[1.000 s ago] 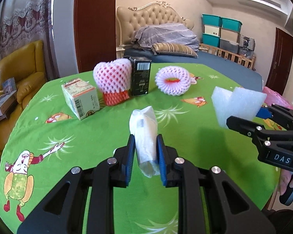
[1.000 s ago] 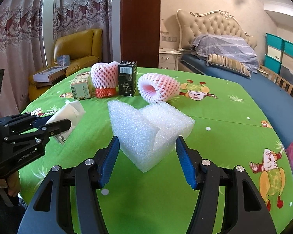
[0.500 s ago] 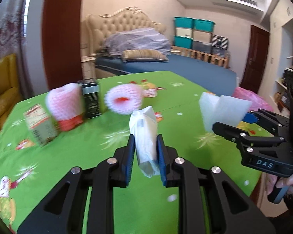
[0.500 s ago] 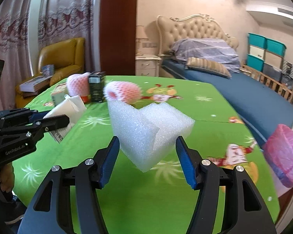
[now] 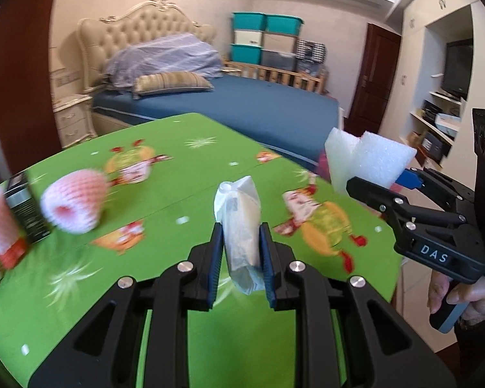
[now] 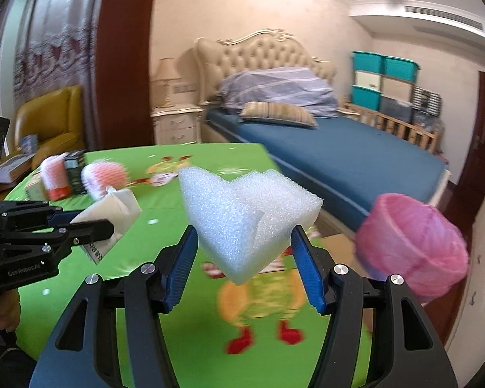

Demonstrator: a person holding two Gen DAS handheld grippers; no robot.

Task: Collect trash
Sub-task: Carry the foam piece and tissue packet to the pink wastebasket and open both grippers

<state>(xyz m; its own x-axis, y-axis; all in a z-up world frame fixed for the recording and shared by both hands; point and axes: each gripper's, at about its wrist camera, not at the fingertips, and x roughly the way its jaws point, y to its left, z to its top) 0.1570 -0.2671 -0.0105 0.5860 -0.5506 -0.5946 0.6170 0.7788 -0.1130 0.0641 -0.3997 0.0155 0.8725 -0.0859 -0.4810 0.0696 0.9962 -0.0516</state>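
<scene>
My left gripper is shut on a crumpled white plastic wrapper and holds it above the green table; the wrapper also shows in the right wrist view. My right gripper is shut on a white L-shaped foam block, held above the table's right side; the block also shows in the left wrist view. A pink trash bin lined with a pink bag stands off the table's right edge.
On the green cartoon tablecloth lie a pink foam net ring, a black carton, another pink net sleeve and a small box at far left. A blue bed lies behind the table.
Both grippers have swung to the right with their loads. The remaining items have slid to the left of both views, and the pink bin has come closer in the right wrist view.
</scene>
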